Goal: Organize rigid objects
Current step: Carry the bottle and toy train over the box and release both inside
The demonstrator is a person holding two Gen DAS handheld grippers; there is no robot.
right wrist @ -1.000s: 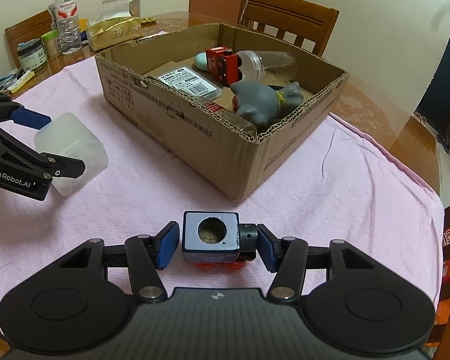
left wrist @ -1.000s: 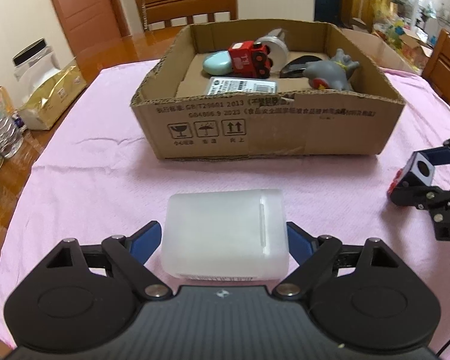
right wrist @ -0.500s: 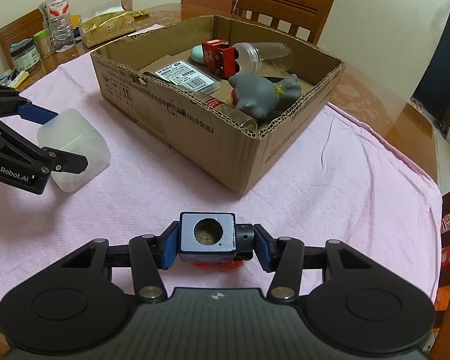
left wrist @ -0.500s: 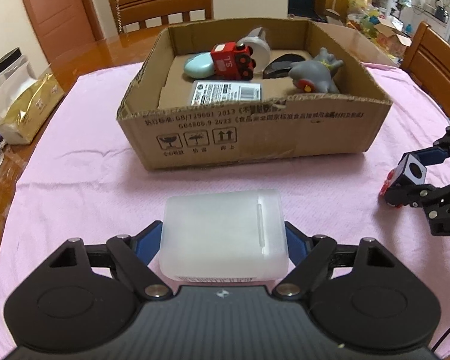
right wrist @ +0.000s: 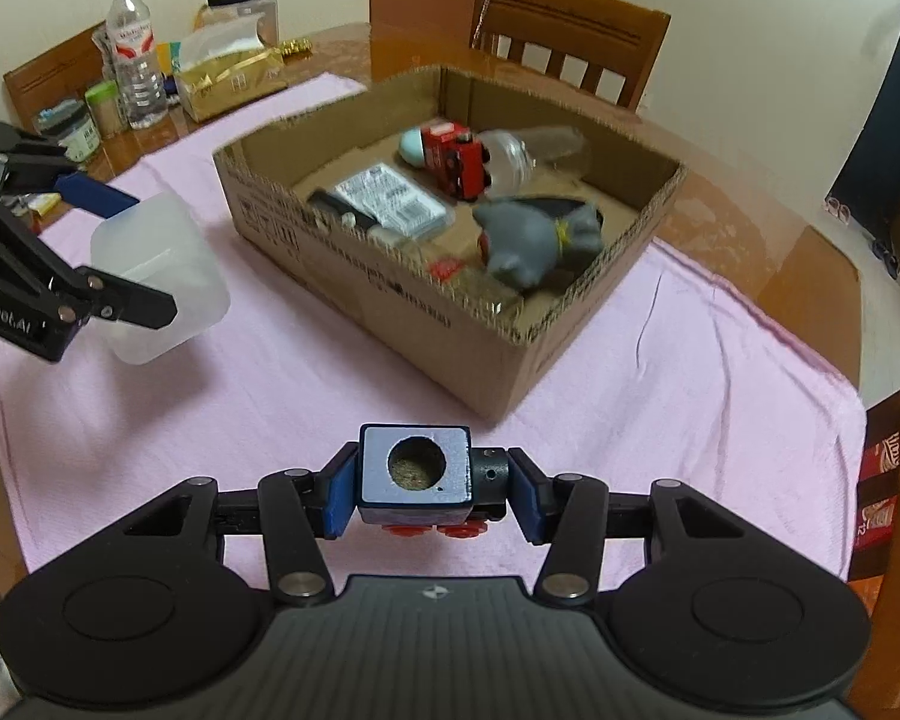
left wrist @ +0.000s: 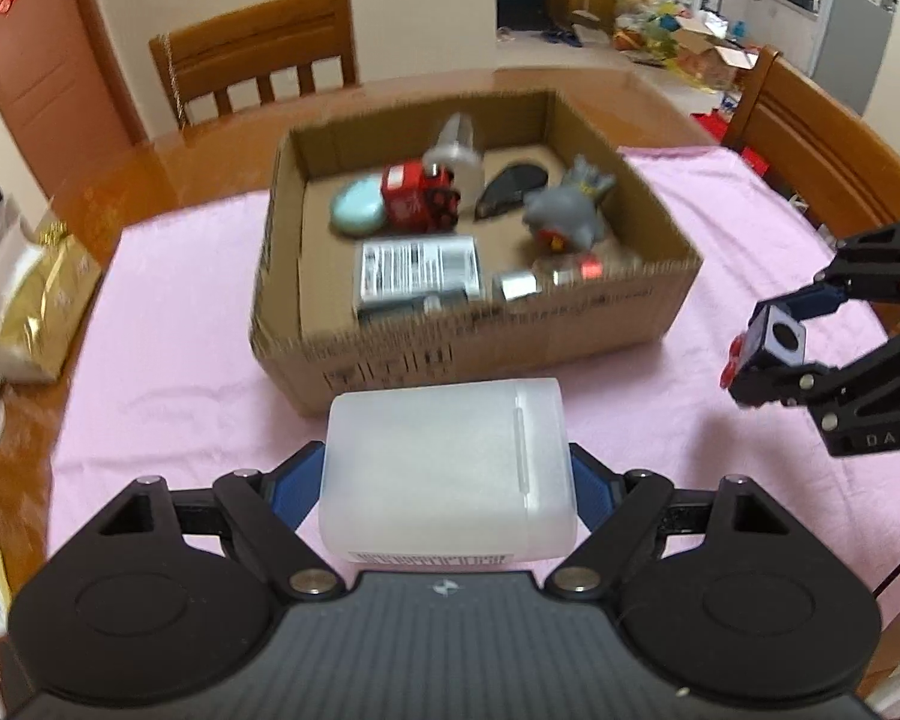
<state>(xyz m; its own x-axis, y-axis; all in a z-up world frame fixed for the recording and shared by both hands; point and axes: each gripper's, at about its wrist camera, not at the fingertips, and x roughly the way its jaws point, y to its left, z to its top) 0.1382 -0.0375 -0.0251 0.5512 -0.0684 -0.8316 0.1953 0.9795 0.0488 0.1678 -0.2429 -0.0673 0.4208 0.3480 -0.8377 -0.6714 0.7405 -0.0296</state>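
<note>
Cardboard box front print motion-smeared, unreadable. Small items by near wall blurred, unidentifiable. White tub hides own bottom label text, too small. Toy block underside hidden; only red wheels peek. Bottle label illegible. Left gripper body cut by frame edge.

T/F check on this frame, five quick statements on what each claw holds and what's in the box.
1. The left claw grips a frosted white plastic container. True.
2. The right claw is empty. False: it is shut on a blue-grey toy block with red wheels.
3. The cardboard box stands on a pink cloth. True.
4. The box is empty. False: it holds a red toy train, a grey plush toy and more.
5. The white container lies inside the box. False: it is outside, in front of the box.
</note>
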